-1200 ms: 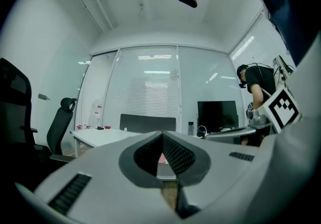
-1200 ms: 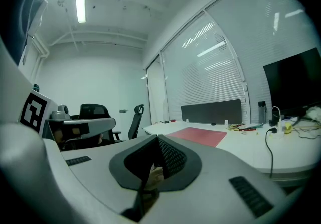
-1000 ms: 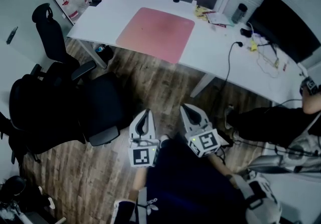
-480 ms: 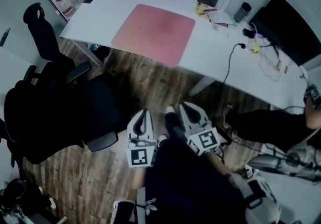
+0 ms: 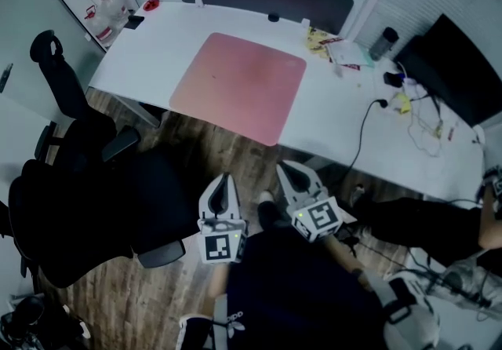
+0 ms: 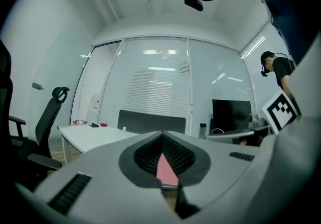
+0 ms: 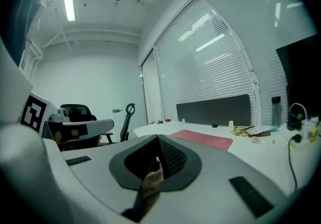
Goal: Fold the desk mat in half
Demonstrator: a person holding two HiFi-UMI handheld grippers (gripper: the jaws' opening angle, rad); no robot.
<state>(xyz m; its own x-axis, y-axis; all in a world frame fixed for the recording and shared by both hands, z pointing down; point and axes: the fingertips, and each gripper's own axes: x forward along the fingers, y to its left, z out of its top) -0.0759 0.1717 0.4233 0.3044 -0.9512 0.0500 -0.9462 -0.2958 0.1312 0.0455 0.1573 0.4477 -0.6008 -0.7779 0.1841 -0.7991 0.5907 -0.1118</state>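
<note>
1. Office floor of dark wood planks runs up to a white table (image 5: pixel 157 50); a black office chair (image 5: pixel 78 184) stands at far left, well apart from the work.
2. Left hand-held gripper (image 5: pixel 226 177) is held level over the floor, short of the table; its jaws meet at the tips and hold nothing.
3. Pink desk mat (image 5: pixel 239 85) lies flat and unfolded on the middle of the table, its near edge along the table's front edge; the fold, by that showing, is not yet begun.
4. Right hand-held gripper (image 5: pixel 284 167) is just beside the left, tipped slightly downward; its jaws are likewise closed and empty.
5. Both pairs of jaws would likely have to part before reaching the mat; a sound approach is one near corner for each hand-held gripper, slid in from the table's front edge, where a thin flat sheet is easiest to pinch; lifting both corners together and laying them on the far corners should keep the crease straight.
6. Papers (image 5: pixel 341 50), a dark bottle (image 5: pixel 383 42) and a black cable (image 5: pixel 359 133) lie right of the mat; the right-hand corner is best carried clear of them.
</note>
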